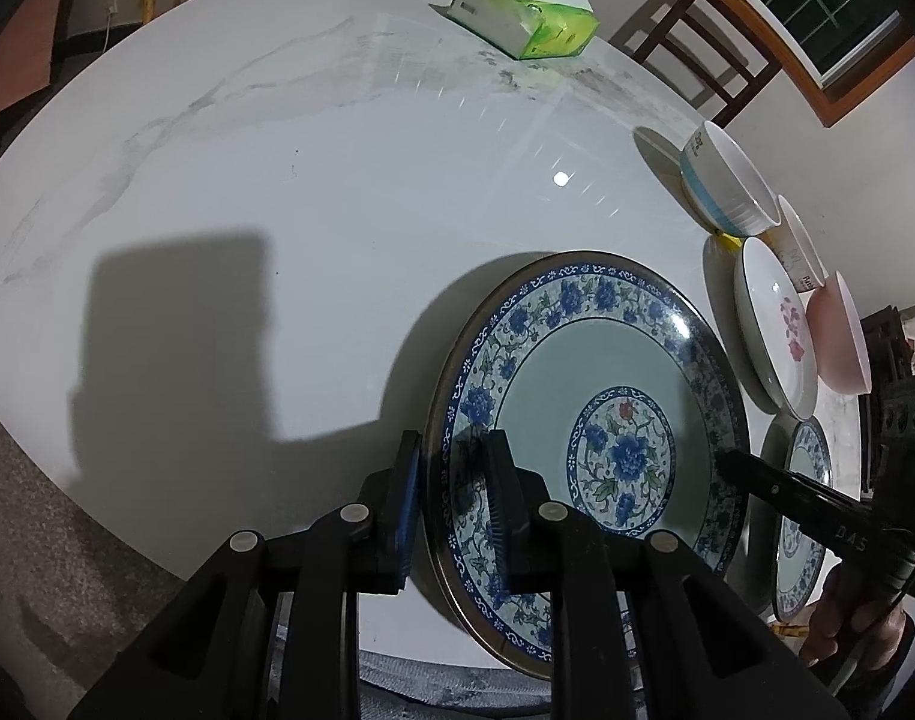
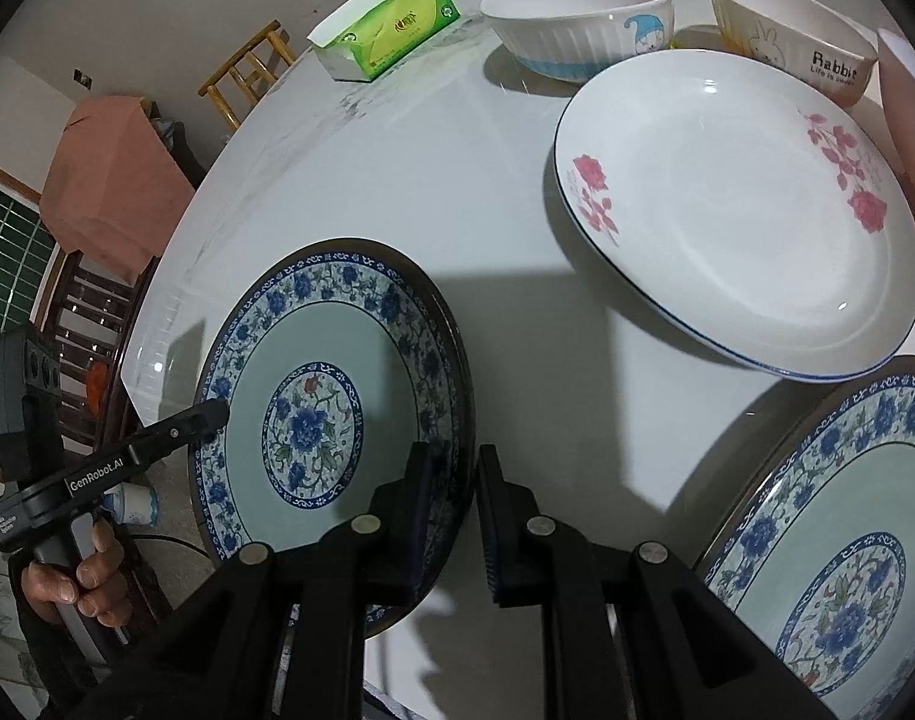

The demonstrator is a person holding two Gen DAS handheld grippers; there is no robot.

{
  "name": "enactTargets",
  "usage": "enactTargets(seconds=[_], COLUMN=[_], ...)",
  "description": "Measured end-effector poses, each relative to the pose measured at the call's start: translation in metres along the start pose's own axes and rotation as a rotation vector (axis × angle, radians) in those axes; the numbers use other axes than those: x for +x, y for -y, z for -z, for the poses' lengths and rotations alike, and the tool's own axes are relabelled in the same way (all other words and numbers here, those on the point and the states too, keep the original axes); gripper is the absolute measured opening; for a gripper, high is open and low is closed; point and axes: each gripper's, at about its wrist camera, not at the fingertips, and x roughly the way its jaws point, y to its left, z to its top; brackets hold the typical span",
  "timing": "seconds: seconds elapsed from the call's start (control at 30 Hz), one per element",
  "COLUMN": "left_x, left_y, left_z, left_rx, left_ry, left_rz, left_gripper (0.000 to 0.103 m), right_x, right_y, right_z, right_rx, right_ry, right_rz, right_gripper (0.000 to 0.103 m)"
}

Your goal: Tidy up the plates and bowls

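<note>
Both grippers clamp opposite rim edges of the blue floral plate [image 1: 589, 420]: left gripper [image 1: 451, 498], right gripper [image 2: 454, 516]. Only the right view shows the rabbit bowl [image 2: 787, 36] text beyond its fingers; only the left shows the pink bowl [image 1: 841, 336] whole.

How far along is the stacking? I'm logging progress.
Nothing looks stacked yet. In hand: both grippers, left gripper and right gripper, clamp opposite rims of one blue-patterned plate. Left to do: the second blue plate, the rose plate, the two cartoon bowls and a pink bowl sit separately on the table.
</note>
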Motion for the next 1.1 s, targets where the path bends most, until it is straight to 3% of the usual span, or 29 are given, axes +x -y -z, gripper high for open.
enactTargets(seconds=[0.17, 0.37, 0.7, 0.9, 1.1], left_x=[0.001, -0.001, -0.017, -0.032, -0.039], left_y=[0.0, -0.004, -0.001, 0.025, 0.067], left_z=[0.0, -0.004, 0.0, 0.009, 0.023], left_rx=[0.006, -0.006, -0.011, 0.042, 0.118], left_ry=[0.001, 0.025, 0.078, 0.129, 0.143], left_rz=[-0.004, -0.03, -0.082, -0.106, -0.061], left_gripper=[0.022, 0.044, 0.052, 0.057, 0.06], right_x=[0.0, -0.007, -0.03, -0.048, -0.071], right_y=[-0.003, -0.006, -0.006, 0.002, 0.012], right_z=[-0.001, -0.003, 0.005, 0.015, 0.032], right_rx=[-0.016, -0.055, -0.12, -0.128, -0.159], right_ry=[0.015, 0.041, 0.115, 0.148, 0.194], right_rz=[0.018, 0.064, 0.171, 0.215, 0.285], right_gripper=[0.017, 0.018, 0.019, 0.019, 0.019])
